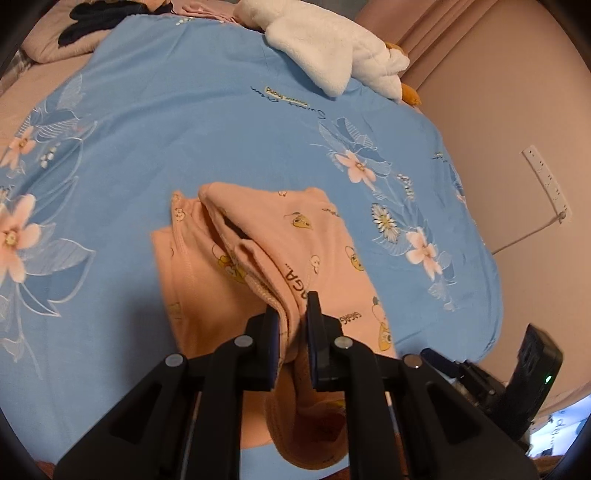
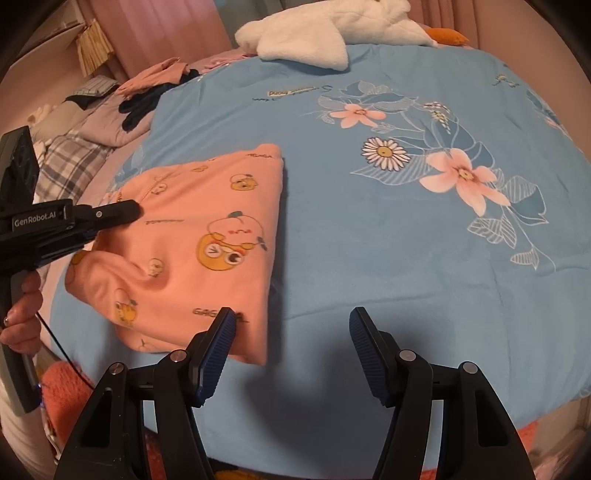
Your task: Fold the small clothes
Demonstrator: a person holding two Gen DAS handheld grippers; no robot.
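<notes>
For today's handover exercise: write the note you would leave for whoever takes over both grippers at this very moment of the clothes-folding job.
Left gripper: shut on a bunched edge of the pink garment, lifting that edge a little.
Right gripper: open, holding nothing, hovering beside the garment's near right corner.
The garment lies on the blue floral bedspread, already doubled over, with a straight fold along its right side.
White plush toy and a pile of other clothes sit at the far end of the bed.
Left to do: probably carry the held edge across, flatten it, then release.
</notes>
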